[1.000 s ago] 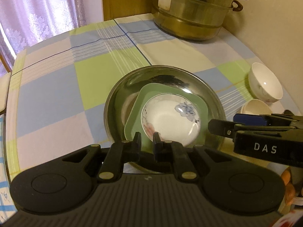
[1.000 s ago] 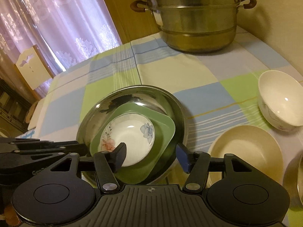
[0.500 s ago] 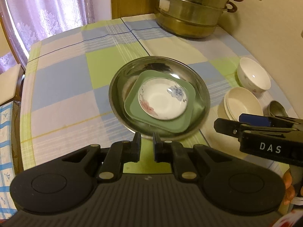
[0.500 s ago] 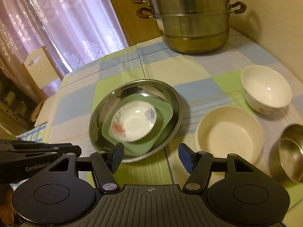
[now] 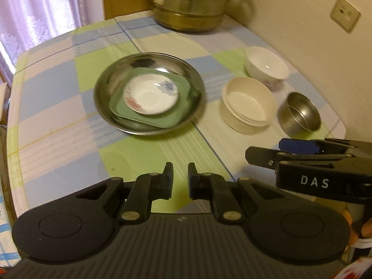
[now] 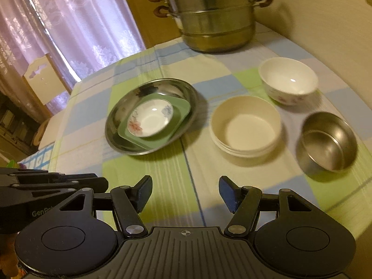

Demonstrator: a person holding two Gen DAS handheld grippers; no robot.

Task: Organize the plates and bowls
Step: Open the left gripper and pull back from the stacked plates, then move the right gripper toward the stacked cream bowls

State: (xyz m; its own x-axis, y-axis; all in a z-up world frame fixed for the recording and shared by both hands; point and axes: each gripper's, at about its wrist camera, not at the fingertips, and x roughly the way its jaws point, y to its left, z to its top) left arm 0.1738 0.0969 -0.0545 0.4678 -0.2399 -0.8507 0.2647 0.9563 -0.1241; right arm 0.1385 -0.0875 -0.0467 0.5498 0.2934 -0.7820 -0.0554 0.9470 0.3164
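A wide steel plate sits mid-table and holds a green square plate with a small white floral dish on top. To its right stand a cream bowl, a white floral bowl and a small steel bowl. My left gripper is shut and empty, near the table's front edge. Beside it my right gripper stands open with nothing between its fingers.
A tall stacked steel steamer pot stands at the table's far end by the wall. A checked cloth covers the table. Curtains and a chair back lie beyond the left edge. A wall socket is on the right.
Both grippers have drawn back and slightly up from the steel plate, so the bowls on the right have come into view. Nothing on the table has moved.
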